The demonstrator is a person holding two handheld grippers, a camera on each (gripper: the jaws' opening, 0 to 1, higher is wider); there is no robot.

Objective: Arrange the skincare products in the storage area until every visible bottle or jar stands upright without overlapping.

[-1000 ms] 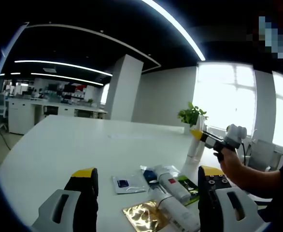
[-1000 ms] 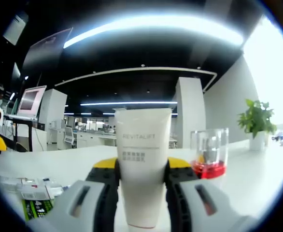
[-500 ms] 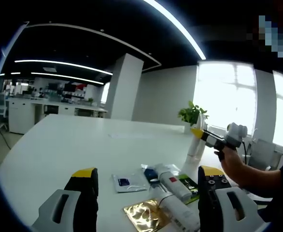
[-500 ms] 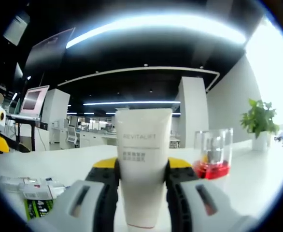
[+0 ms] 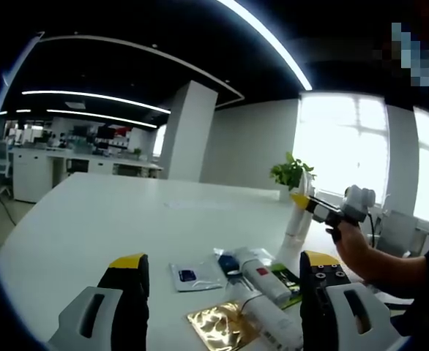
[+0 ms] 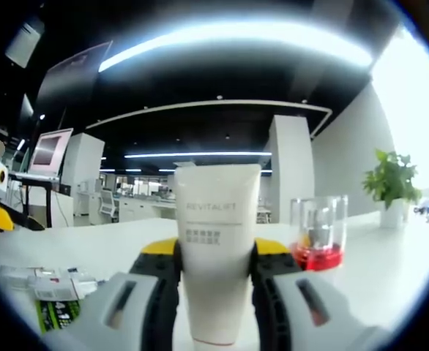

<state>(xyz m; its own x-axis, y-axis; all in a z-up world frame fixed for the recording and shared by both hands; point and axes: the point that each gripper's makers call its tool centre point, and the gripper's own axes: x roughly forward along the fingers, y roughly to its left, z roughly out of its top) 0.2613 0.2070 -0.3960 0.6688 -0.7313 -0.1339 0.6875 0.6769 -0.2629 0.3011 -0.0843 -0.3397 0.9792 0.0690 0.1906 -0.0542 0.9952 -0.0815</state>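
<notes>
The white tube [image 6: 216, 248] stands straight up on the white table [image 6: 390, 278], its flat wide end at the top and its narrow end down. The right gripper [image 6: 216, 292] is squeezed on both sides of it. Just beside the tube stands a clear jar with red at the bottom [image 6: 317, 234], and a potted plant [image 6: 392, 191] sits farther back. The left gripper [image 5: 222, 307] is wide apart, holding nothing. Well away from the tube, other tubes [image 5: 262, 281] and flat packets [image 5: 196, 278] lie on the table.

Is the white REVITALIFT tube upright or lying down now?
Upright. In the right gripper view the white tube stands vertical, clamped between the right gripper jaws, its label reading level.
</notes>
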